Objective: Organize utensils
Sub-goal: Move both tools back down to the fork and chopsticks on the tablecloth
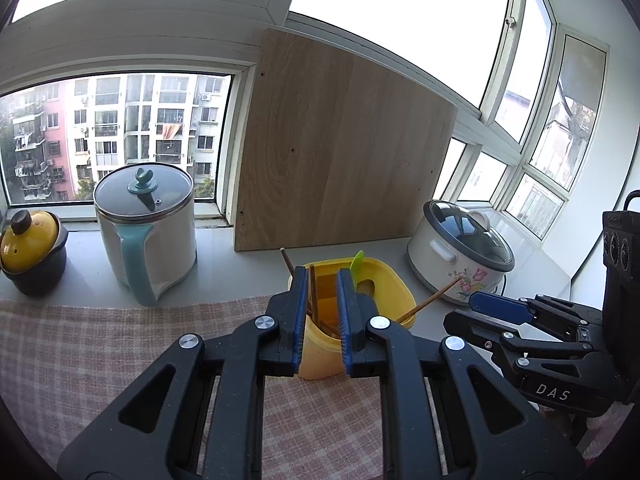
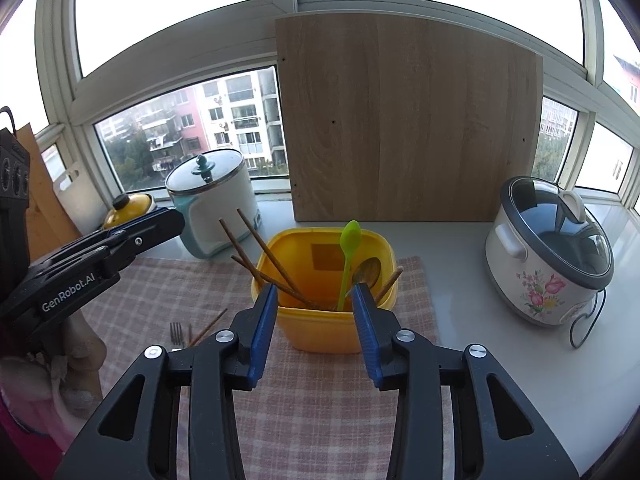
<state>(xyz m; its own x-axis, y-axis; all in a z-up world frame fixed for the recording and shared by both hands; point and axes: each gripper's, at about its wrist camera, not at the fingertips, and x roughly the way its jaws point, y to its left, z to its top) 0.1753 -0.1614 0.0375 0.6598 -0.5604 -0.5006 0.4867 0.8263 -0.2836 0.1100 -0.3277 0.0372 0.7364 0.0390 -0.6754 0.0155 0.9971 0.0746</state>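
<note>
Right wrist view, left tool lettered "GenRobot.AI", right tool "DAS"

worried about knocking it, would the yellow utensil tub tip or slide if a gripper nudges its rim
The yellow tub is taller than wide, with chopsticks and a green spoon leaning above its rim, so it probably tips fairly easily. It looks like thin plastic, likely light. The checked cloth beneath it may bunch rather than let it slide.

Count, right wrist view:
- yellow utensil bin: 1
- brown chopsticks: 4 in bin, 1 on checked cloth
- green spoon: 1
- wooden spoon: 1
- fork: 1
- lidded pots: 3
- wooden board: 1
</note>
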